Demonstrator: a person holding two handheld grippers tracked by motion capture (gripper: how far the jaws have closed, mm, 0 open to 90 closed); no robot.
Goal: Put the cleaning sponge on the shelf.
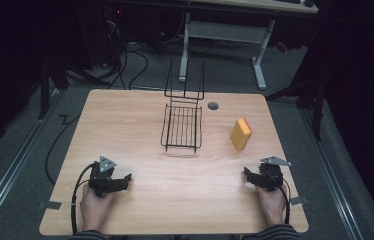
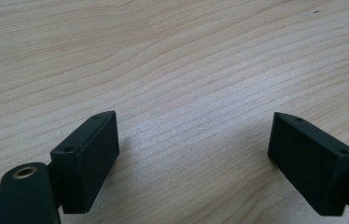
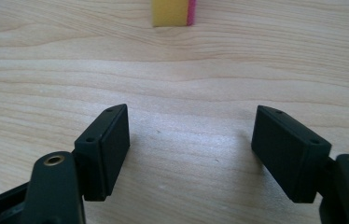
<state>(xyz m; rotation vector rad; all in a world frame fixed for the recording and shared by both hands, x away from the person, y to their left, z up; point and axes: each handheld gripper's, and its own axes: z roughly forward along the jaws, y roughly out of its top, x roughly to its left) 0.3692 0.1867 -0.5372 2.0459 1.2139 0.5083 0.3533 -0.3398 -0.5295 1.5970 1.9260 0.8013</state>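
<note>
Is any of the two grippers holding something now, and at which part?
Nothing is held. The left gripper and the right gripper are both open over bare table.

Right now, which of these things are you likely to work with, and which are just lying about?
Likely for the job:
sponge
wire rack
left gripper, open
right gripper, open

Just around:
desk behind
floor cables

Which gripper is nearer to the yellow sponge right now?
Right. The right gripper sits just in front of the yellow sponge; the left gripper rests across the table, far to the sponge's left.
</note>
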